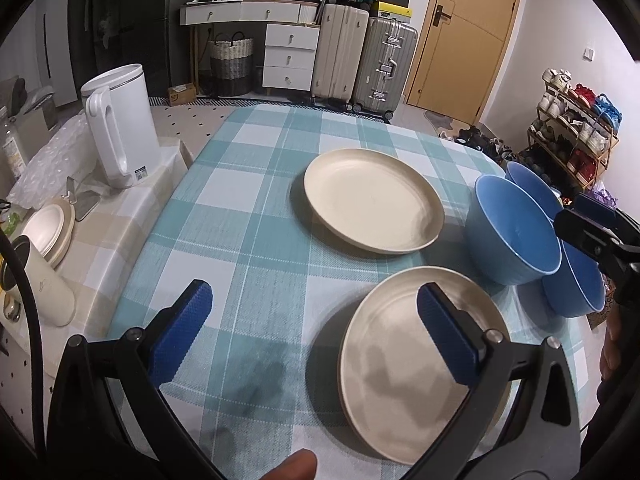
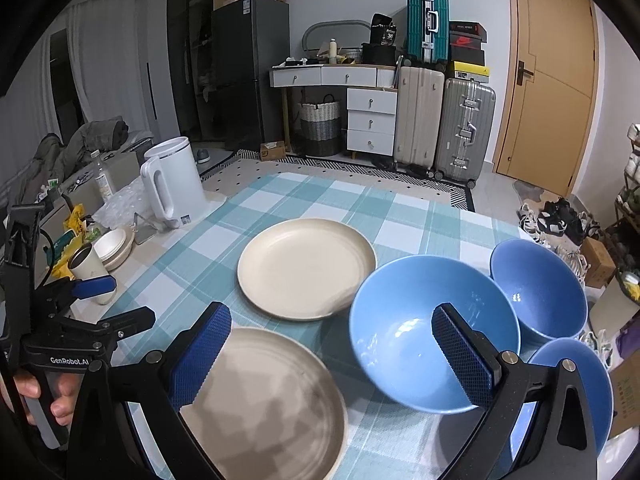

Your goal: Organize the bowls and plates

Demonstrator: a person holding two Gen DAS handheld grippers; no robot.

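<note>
Two cream plates lie on the checked tablecloth: a far plate [image 1: 372,200] [image 2: 306,268] and a near plate [image 1: 400,368] [image 2: 272,400]. Three blue bowls stand to their right: a big bowl [image 1: 516,232] [image 2: 420,332], a far bowl [image 1: 536,190] [image 2: 540,288] and a near bowl [image 1: 576,288] [image 2: 572,380]. My left gripper [image 1: 314,300] [image 2: 120,302] hangs open above the near plate's left side, holding nothing. My right gripper [image 2: 330,320] [image 1: 576,216] is open too, hovering between the near plate and the big bowl.
A white kettle [image 1: 120,128] [image 2: 172,180], a stack of cream dishes [image 1: 50,228] and a tumbler [image 1: 48,288] sit on the side surface at left. The table's right edge runs just beyond the bowls. Suitcases [image 2: 440,120] stand at the back wall.
</note>
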